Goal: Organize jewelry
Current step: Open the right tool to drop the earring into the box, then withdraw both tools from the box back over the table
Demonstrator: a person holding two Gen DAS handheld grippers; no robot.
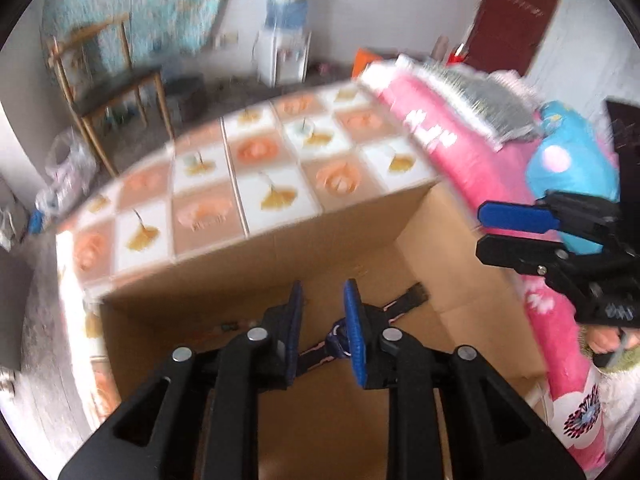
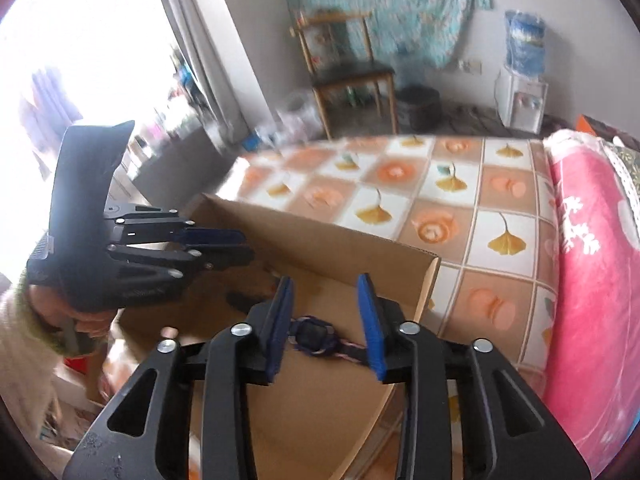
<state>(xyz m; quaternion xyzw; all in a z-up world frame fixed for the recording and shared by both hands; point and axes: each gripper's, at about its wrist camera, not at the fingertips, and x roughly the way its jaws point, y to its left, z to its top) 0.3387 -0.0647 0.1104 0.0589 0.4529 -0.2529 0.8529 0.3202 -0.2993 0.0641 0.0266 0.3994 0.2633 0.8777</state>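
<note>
An open cardboard box rests on a bed. On its floor lies a wristwatch with a dark face and a purple and pink braided strap. My left gripper hangs over it with its blue pads apart, and the watch shows in the gap below without the pads pressing on it. My right gripper is also open above the same watch, with the strap running under both pads. Each gripper appears in the other's view: the right gripper at the right, the left gripper at the left.
The bed sheet has orange flower and yellow leaf squares. A pink quilt is heaped along the right. Beyond the bed stand a wooden chair, a water dispenser and a dark red door. A hand holds the left gripper.
</note>
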